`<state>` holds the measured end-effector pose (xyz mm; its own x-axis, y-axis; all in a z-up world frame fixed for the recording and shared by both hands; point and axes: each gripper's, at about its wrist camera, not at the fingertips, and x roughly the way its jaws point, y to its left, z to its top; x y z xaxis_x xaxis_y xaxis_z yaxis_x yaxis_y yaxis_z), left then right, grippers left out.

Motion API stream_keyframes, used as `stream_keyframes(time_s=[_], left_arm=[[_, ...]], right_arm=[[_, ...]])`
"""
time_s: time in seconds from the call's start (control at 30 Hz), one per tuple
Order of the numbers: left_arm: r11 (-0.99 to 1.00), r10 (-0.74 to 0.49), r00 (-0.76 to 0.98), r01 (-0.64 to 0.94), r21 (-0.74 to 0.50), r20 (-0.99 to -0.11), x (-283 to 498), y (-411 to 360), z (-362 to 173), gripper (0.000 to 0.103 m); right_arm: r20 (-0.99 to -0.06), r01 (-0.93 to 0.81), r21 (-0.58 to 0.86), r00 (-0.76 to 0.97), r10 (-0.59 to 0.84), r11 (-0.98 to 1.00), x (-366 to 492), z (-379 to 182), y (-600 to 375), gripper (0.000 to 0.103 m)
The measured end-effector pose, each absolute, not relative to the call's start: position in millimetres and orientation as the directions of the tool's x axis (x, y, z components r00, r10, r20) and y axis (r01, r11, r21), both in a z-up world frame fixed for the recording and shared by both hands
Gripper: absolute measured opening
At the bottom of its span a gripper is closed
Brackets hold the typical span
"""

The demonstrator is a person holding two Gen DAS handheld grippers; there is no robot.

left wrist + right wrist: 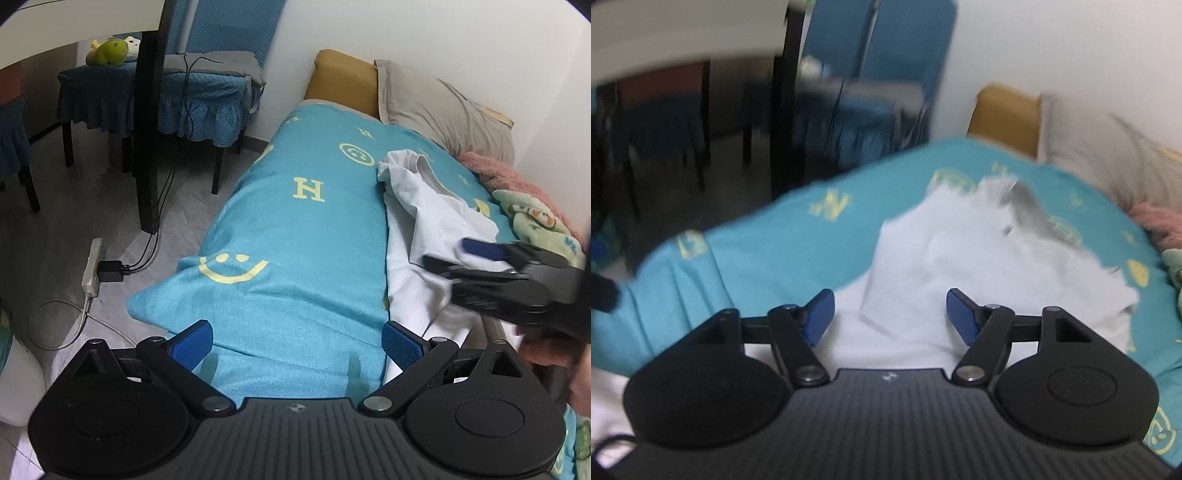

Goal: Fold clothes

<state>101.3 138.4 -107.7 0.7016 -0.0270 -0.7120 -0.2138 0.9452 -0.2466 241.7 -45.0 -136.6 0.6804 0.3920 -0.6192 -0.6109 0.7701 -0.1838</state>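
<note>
A bed (332,110) runs along the white wall, covered by a turquoise blanket (295,229) printed with yellow smiley faces and letters, with a beige pillow (443,110) at its head. On the blanket's right half lies a crumpled white T-shirt (424,206) with a grey collar, unfolded, its fabric bunched toward the bed's near edge; in the right wrist view, which is motion-blurred, it spreads across the middle of the blanket (775,240). The left hand-held gripper (297,345) hovers over bare blanket just left of the shirt, its blue-padded fingers spread wide and holding nothing. The right hand-held gripper (890,317) sits above the T-shirt (942,258), fingers likewise well apart with no cloth pinched between them. Beside the bed stand chairs with blue quilted covers (155,92), and a power strip (92,269) lies on the floor.
</note>
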Motion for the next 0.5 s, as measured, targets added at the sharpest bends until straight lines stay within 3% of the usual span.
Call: stream_keyframes(time_s=[0.07, 0.13, 0.17, 0.2, 0.37, 0.5], left_arm=[[0.948, -0.027, 0.699, -0.209, -0.241, -0.714, 101.6, 137.5, -108.8, 0.099], [0.948, -0.028, 0.697, -0.208, -0.24, -0.716, 101.8, 136.6, -109.4, 0.099], [0.949, -0.029, 0.696, -0.207, -0.239, -0.717, 101.9, 136.2, -109.7, 0.099], [0.947, -0.034, 0.697, -0.206, -0.245, -0.717, 101.5, 136.3, -109.4, 0.099], [0.943, -0.058, 0.707, -0.193, -0.271, -0.704, 97.4, 135.4, -106.8, 0.099], [0.948, -0.091, 0.718, -0.149, -0.28, -0.691, 97.9, 127.5, -108.1, 0.099]], right_arm=[[-0.644, -0.592, -0.195, 0.678, 0.353, 0.782, 251.5, -144.8, -38.5, 0.062], [-0.639, -0.552, -0.158, 0.689, 0.342, 0.819, 261.5, -141.6, -42.5, 0.039], [-0.636, -0.525, -0.121, 0.693, 0.34, 0.842, 267.3, -137.0, -47.9, 0.015], [-0.632, -0.498, -0.083, 0.696, 0.34, 0.863, 272.8, -132.3, -53.5, 0.01], [-0.532, -0.39, 0.02, 0.776, 0.34, 0.921, 293.3, -102.6, -91.0, 0.007], [-0.463, -0.222, 0.057, 0.858, 0.222, 0.973, 331.6, -87.9, -126.1, 0.007]])
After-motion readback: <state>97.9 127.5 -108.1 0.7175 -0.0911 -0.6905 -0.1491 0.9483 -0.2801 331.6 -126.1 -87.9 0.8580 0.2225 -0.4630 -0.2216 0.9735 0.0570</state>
